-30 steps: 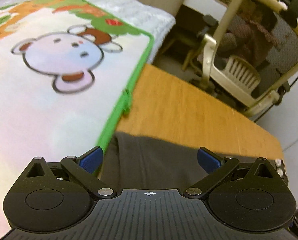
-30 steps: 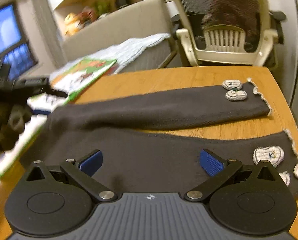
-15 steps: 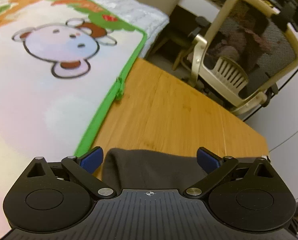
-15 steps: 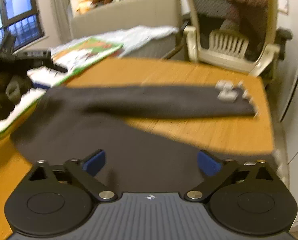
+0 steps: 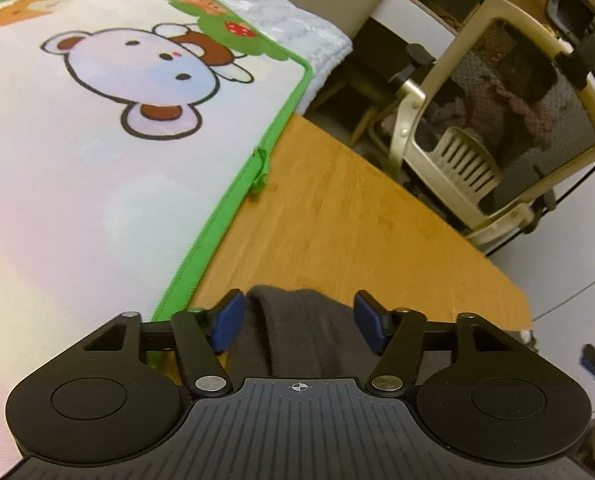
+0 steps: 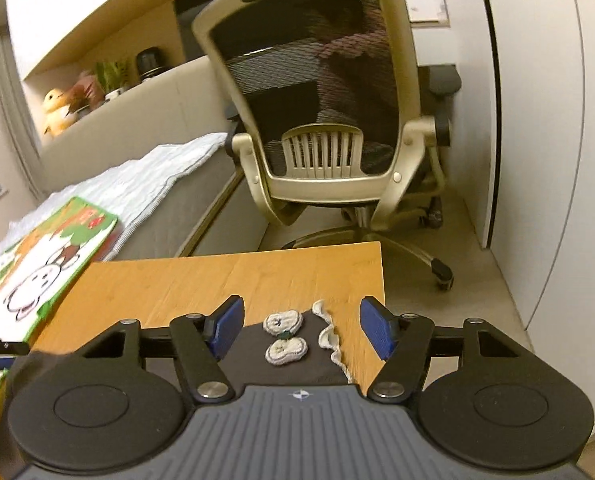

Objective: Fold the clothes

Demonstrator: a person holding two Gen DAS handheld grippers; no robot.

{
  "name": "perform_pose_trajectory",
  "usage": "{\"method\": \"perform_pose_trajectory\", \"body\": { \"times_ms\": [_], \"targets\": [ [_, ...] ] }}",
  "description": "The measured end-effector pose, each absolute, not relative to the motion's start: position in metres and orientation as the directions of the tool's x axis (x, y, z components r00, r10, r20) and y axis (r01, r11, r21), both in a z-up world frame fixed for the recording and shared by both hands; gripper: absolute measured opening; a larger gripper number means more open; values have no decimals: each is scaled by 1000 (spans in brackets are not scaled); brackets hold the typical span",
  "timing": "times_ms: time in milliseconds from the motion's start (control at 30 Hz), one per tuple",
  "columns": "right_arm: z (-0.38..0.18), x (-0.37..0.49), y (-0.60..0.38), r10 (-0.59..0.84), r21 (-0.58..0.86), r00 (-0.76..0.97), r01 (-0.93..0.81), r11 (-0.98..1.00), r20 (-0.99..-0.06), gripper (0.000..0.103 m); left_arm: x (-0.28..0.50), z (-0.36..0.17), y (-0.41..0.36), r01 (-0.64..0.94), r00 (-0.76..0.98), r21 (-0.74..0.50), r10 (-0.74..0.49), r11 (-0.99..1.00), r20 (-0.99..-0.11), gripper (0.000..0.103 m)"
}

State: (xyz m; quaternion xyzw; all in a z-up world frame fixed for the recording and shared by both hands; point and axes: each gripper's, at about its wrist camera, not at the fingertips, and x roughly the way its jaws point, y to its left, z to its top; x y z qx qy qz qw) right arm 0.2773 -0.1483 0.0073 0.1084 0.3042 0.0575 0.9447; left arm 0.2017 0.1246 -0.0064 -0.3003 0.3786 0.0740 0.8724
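Dark grey trousers lie on the wooden table [image 5: 337, 216]. In the left wrist view their waist end [image 5: 297, 332] lies between the blue pads of my left gripper [image 5: 299, 320], which is open, narrower than before, and not clamped on the cloth. In the right wrist view a leg hem [image 6: 293, 346] with two white embroidered patches and white lace trim lies between the pads of my right gripper [image 6: 301, 330], also open and just above the cloth. The remainder of the trousers is hidden under both grippers.
A cartoon bear mat [image 5: 109, 140] with a green border lies left of the table, also in the right wrist view [image 6: 37, 276]. A beige mesh office chair [image 6: 329, 120] stands beyond the table's far edge. The table's right edge [image 6: 381, 280] is close to the hem.
Both grippers have moved toward the ends of the trousers: the left over the waist end, the right over the patched hem. Both sets of jaws have narrowed partway.
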Motion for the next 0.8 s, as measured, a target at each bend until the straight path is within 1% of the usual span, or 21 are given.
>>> {"method": "perform_pose_trajectory", "body": {
  "times_ms": [33, 67, 100, 133, 167, 200, 233, 267, 433, 500, 600, 700, 733, 767, 800],
  "targets": [
    [5, 282, -151, 175, 254, 807, -32, 967, -565, 65, 204, -7, 124, -356, 700, -463, -96, 812, -708, 66],
    [2, 286, -152, 175, 264, 804, -23, 964, -568, 65, 207, -8, 122, -356, 696, -448, -87, 820, -713, 64],
    [-1, 289, -151, 174, 263, 801, -22, 965, -573, 65, 210, -9, 120, -355, 694, -431, -75, 829, -716, 53],
    [-4, 291, -149, 168, 255, 800, -19, 967, -576, 63, 211, -9, 117, -355, 692, -410, -59, 841, -720, 46],
    [-6, 292, -149, 159, 245, 799, -15, 969, -580, 54, 211, -9, 116, -353, 690, -394, -47, 849, -722, 43],
    [-7, 295, -150, 154, 240, 795, -11, 971, -587, 47, 210, -10, 115, -348, 694, -389, -44, 853, -719, 42],
    [-8, 297, -152, 153, 244, 791, -4, 970, -593, 35, 209, -10, 114, -343, 697, -383, -41, 858, -716, 42],
    [-8, 299, -154, 151, 248, 787, 2, 969, -599, 32, 207, -9, 114, -337, 699, -375, -37, 863, -714, 42],
    [-22, 323, -155, 166, 282, 759, 24, 959, -629, 32, 202, -9, 111, -330, 705, -361, -27, 872, -708, 42],
    [-33, 334, -150, 153, 273, 747, 40, 961, -647, 32, 201, -9, 112, -329, 707, -363, -27, 872, -706, 42],
    [-48, 340, -147, 135, 266, 737, 63, 962, -663, 35, 198, -10, 116, -323, 712, -363, -28, 874, -701, 42],
    [-56, 341, -141, 172, 286, 725, 36, 958, -667, 35, 194, -11, 120, -311, 725, -358, -24, 880, -689, 42],
    [-56, 339, -135, 175, 271, 724, 16, 963, -667, 34, 194, -12, 120, -310, 728, -353, -18, 883, -685, 42],
    [-55, 339, -128, 179, 254, 723, -5, 967, -667, 26, 195, -12, 121, -311, 730, -349, -13, 884, -684, 41],
    [-54, 339, -121, 183, 241, 721, -23, 970, -668, 20, 196, -11, 122, -315, 730, -345, -7, 884, -684, 41]
  ]
}}
